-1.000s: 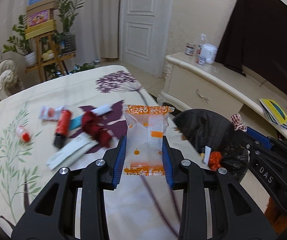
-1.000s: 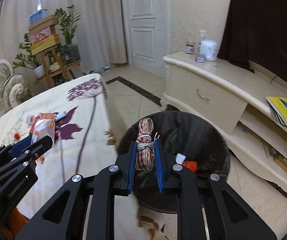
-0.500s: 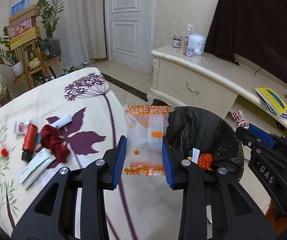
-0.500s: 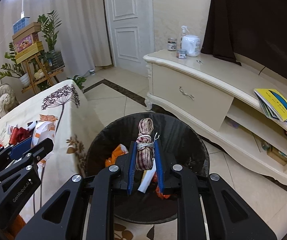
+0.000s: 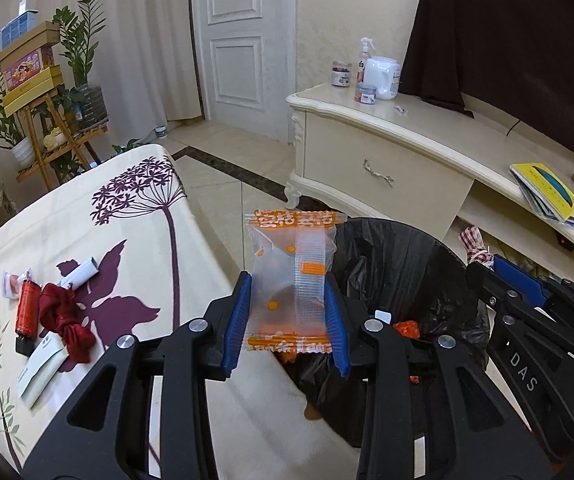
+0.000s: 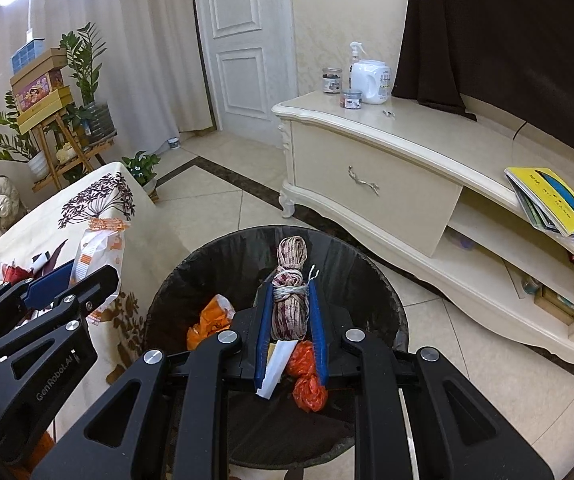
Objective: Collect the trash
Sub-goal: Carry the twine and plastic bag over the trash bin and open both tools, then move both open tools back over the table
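Note:
My left gripper (image 5: pixel 287 280) holds a clear orange-printed snack wrapper (image 5: pixel 287 248) upright between its blue pads, at the table's edge beside the black-lined trash bin (image 5: pixel 407 248); its jaws are opening, and the wrapper still touches both pads. My right gripper (image 6: pixel 289 284) is shut on a tied bundle of red-and-white rope (image 6: pixel 291 252), right above the bin (image 6: pixel 367 264). Orange bags (image 6: pixel 307 384) and a white slip (image 6: pixel 277 364) lie inside the bin. On the table are a red cloth (image 5: pixel 63 316), a red tube (image 5: pixel 27 312), a white tube (image 5: pixel 83 274) and a white packet (image 5: pixel 41 368).
A cream cabinet (image 5: pixel 387 152) with bottles and jars on top stands just behind the bin. Yellow books (image 5: pixel 547 188) lie on its shelf. A wooden plant stand (image 5: pixel 47 112) with boxes is at the far left, by a white door. Tiled floor lies between the table and the cabinet.
Both grippers moved right, from over the table to the bin. The rope bundle now hangs above the bin's inside; the wrapper has reached the table's edge by the bin.

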`<state>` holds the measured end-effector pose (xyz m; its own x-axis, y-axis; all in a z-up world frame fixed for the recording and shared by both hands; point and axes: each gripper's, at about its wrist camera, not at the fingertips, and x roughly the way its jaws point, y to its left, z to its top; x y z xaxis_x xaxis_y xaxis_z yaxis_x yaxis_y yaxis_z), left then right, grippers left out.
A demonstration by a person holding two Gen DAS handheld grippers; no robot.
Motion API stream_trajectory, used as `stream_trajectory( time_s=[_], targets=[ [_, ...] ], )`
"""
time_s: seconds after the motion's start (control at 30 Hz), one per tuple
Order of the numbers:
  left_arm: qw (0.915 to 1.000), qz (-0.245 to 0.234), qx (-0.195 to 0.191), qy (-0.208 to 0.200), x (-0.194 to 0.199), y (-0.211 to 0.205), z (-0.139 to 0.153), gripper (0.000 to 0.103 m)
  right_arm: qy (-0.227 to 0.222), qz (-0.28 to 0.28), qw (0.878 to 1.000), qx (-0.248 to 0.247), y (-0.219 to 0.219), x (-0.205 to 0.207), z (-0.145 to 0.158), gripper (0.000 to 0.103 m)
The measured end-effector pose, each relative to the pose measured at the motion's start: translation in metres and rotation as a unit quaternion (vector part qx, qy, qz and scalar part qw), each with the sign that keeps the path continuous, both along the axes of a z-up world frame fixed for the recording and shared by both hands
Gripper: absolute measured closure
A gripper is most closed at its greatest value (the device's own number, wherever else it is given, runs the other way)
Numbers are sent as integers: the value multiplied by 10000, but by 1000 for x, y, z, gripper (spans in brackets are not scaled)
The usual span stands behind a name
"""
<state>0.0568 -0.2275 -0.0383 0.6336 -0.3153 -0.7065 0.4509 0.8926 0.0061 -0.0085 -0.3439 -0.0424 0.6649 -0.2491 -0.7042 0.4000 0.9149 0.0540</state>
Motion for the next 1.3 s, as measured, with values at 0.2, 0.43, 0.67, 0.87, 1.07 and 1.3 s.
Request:
stream_trajectory(
  time_s=[0.2,0.43,0.67,0.87,1.07,1.3],
  targets=[
    [10000,4,39,38,2,0,-3,49,4,-109,9999,49,-5,2,-3,71],
    [10000,82,-41,0,4,6,0,35,-30,-206,9998,51,-6,-1,-1,58],
    [9999,144,-32,-37,3,13,0,31,-76,-295,9995,34,-6,-4,2,50],
    [9995,274,-90,-120,2,30,6,24,-77,-258,9996,8,0,-4,4,43],
    [9982,545,-17,-245,1,62,15,21,-82,-96,9999,51,18,1,7,35],
    [9945,1013,123,-243,2,120,17,21,-41,337,9993,141,59,12,7,35]
  ],
)
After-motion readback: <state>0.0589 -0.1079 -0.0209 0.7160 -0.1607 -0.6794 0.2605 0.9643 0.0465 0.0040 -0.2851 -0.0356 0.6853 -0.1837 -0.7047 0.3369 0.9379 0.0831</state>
